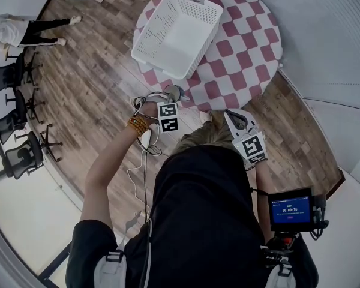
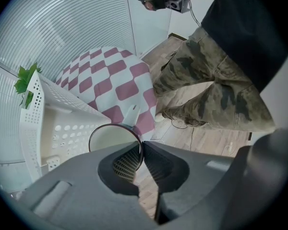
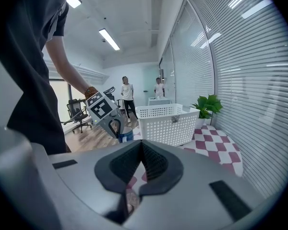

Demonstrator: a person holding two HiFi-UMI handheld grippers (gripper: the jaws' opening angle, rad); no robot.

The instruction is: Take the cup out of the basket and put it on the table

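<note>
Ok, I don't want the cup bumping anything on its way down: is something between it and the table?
Nothing visible. The left gripper pinches the cup by its rim at the near edge of the table. The basket stands beside it, farther in, and the table's checked top by the cup is bare.

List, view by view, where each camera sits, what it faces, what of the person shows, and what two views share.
Head view: on the person's head, facing steeply down at table and basket; shows torso, both arms, left claw, right claw.
Left gripper view: on the left claw, facing down past the cup pinched by its rim; shows trousers, shirt.
Right gripper view: on the right claw, shut and empty, facing roughly level at the basket; shows left arm, shirt.
Shared: both gripper views show basket, table, the other claw.
</note>
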